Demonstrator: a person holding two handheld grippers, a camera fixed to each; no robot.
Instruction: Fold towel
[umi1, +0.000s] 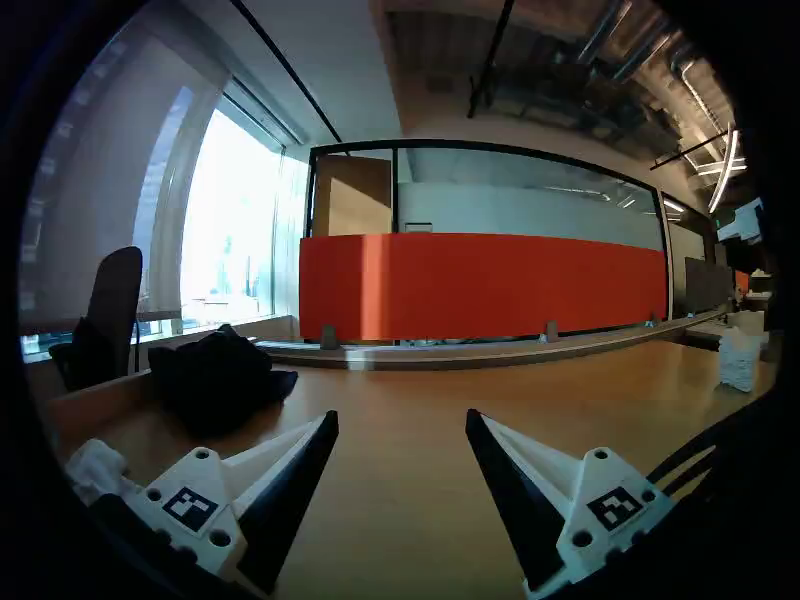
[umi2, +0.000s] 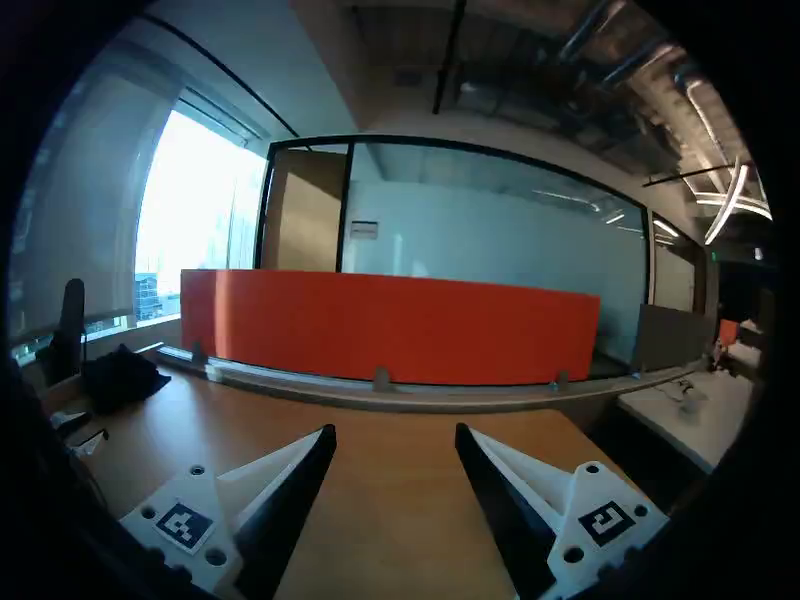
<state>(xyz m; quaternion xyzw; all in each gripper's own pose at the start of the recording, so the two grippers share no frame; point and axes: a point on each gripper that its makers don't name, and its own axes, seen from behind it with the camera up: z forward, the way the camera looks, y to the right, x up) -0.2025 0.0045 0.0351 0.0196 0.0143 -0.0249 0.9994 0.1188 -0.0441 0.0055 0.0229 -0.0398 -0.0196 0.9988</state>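
Note:
A dark crumpled cloth (umi1: 215, 375) lies in a heap on the wooden desk (umi1: 420, 470), ahead and to the left of my left gripper (umi1: 401, 413). That gripper is open with only bare desk between its fingers. The right gripper view has the same dark cloth (umi2: 120, 378) far off at the left edge of the desk (umi2: 400, 500). My right gripper (umi2: 395, 427) is open too, low over the desk, with nothing in it. A small white stack (umi1: 740, 358), perhaps folded cloth or paper, stands at the far right.
An orange divider panel (umi1: 480, 285) runs along the desk's far edge. A dark office chair (umi1: 100, 320) stands by the bright window at left. A small white object (umi1: 95, 465) lies near my left finger. A white side desk (umi2: 690, 415) adjoins at right.

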